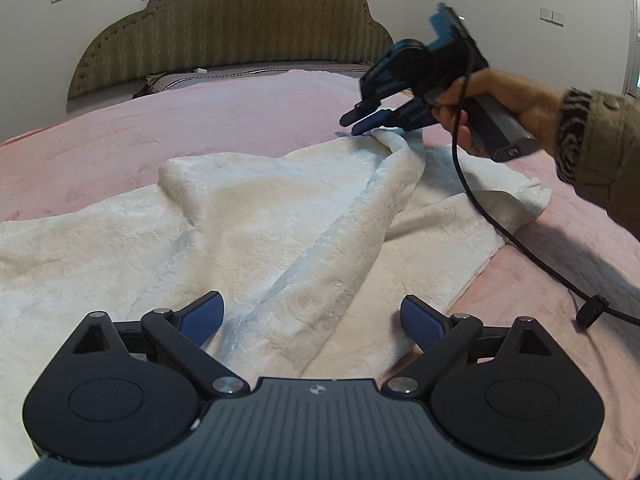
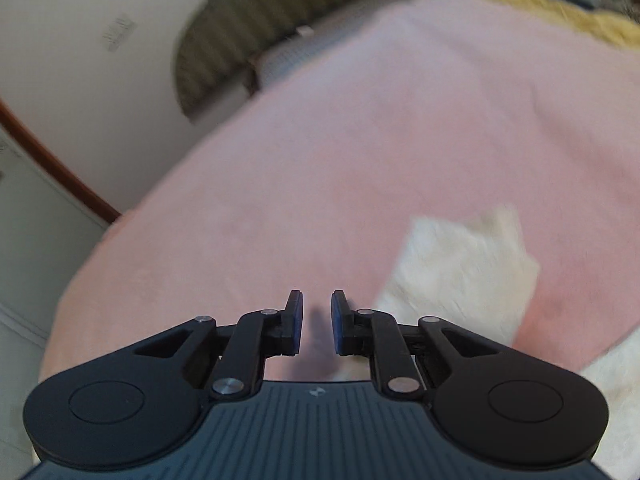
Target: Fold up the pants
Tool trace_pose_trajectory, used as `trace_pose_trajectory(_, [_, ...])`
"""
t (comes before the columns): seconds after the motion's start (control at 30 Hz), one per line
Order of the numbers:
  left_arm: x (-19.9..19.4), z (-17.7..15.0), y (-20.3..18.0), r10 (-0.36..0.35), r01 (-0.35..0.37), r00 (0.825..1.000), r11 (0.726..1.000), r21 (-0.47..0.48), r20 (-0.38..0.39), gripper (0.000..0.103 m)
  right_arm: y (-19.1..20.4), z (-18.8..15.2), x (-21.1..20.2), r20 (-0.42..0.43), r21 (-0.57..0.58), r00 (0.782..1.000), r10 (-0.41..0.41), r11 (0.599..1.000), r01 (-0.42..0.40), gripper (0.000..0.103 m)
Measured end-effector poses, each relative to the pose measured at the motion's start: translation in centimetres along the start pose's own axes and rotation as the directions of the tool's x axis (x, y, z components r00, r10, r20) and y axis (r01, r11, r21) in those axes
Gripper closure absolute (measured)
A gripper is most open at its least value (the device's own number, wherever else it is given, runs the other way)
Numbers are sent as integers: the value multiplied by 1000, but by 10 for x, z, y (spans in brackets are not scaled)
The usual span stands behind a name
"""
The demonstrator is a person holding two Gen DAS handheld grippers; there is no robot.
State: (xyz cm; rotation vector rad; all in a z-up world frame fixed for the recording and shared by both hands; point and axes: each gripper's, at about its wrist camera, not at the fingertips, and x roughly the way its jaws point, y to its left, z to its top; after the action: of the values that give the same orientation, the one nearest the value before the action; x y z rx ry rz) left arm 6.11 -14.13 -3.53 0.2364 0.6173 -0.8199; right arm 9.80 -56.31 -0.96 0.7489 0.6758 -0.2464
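White fleece pants (image 1: 256, 224) lie spread on the pink bed, with a raised fold running from the near middle to the far right. My left gripper (image 1: 312, 316) is wide open just above the near edge of the pants, holding nothing. My right gripper (image 1: 362, 120) hovers at the raised far end of the fold, its tips right by the cloth. In the right wrist view the right gripper (image 2: 317, 320) has a narrow gap between its pads and nothing between them; part of the pants (image 2: 464, 272) lies to its right.
The pink bedspread (image 1: 240, 120) covers the bed. A padded olive headboard (image 1: 240, 24) stands at the back against a white wall. A black cable (image 1: 520, 240) hangs from the right gripper across the pants. A yellow blanket (image 2: 560, 20) lies at the bed's far corner.
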Motion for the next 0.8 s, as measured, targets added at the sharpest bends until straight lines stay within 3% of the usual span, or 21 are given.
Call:
trace_pose_trajectory(0.1, [1,1,2,-7,7,1000,1000,-2,-2,2,-15,-18,-29,76,63,992,100,993,-104,86])
trace_pose_trajectory(0.17, [2,1,2,-8,8,1000,1000,0,-4,0,-27,-29,-63,162,93,976,143,983,-159,78])
trace_pose_trajectory(0.2, [2,0,1,-6,6,1000,1000,2,-4,0,-37,-34,-81,214,107,964,158,977,-184,63])
trace_pose_trajectory(0.23, [2,0,0,-4,4,1000,1000,4,-5,0,-47,-38,-94,251,131,954,163,971,-200,35])
trace_pose_trajectory(0.27, [3,0,0,-3,3,1000,1000,6,-5,0,-60,-43,-104,275,170,948,158,963,-210,23])
trace_pose_trajectory(0.3, [3,0,0,-2,2,1000,1000,6,-6,0,-71,-46,-110,276,208,948,161,952,-222,18])
trace_pose_trajectory(0.43, [4,0,-1,-2,2,1000,1000,7,-6,0,-97,-58,-103,225,309,942,248,899,-310,18])
trace_pose_trajectory(0.57, [4,0,-1,-2,2,1000,1000,6,-5,0,-89,-59,-80,180,324,951,252,897,-299,18])
trace_pose_trajectory(0.73, [4,-1,-1,-1,1,1000,1000,8,-5,0,-66,-56,-86,233,242,909,346,885,-399,18])
trace_pose_trajectory(0.8, [4,-1,-1,-1,1,1000,1000,8,-5,0,-60,-52,-88,246,199,902,354,893,-404,18])
